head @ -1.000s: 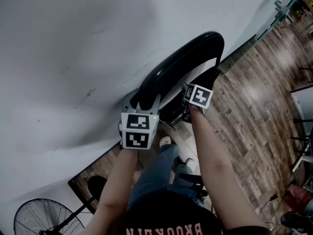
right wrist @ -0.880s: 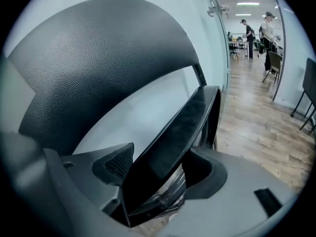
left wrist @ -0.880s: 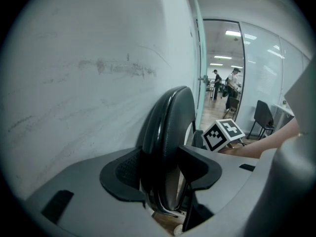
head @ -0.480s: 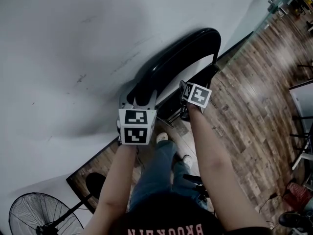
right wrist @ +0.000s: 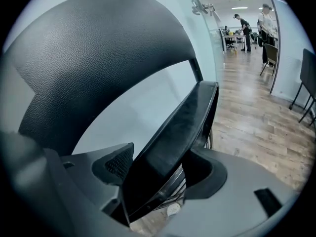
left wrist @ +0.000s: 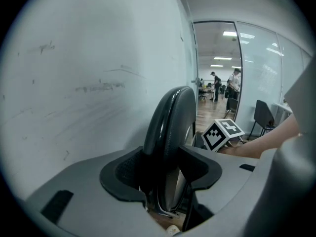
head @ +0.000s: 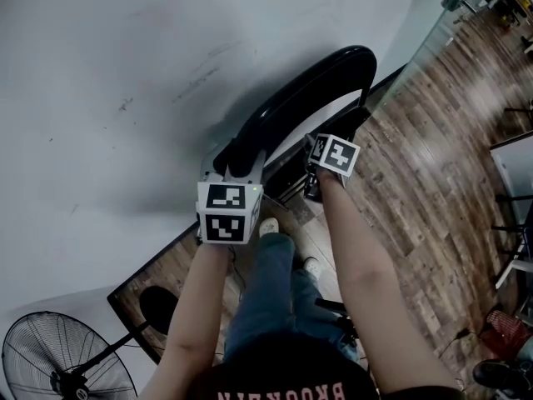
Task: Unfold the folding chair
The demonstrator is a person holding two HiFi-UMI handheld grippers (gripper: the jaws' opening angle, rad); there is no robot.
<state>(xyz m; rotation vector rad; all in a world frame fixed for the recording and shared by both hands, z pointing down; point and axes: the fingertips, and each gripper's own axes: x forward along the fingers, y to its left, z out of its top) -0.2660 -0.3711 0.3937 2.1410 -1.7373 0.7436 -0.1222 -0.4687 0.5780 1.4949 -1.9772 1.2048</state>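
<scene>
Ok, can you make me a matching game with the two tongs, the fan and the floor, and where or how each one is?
Things:
1. left tongs
2. right tongs
3. fan
4. floor

Matches:
A. brown wood planks
B. clamped on the curved black backrest
C. standing in the bottom-left corner of the head view
D. clamped on the flat black seat

Pairs: 1-B, 2-D, 3-C, 4-A
</scene>
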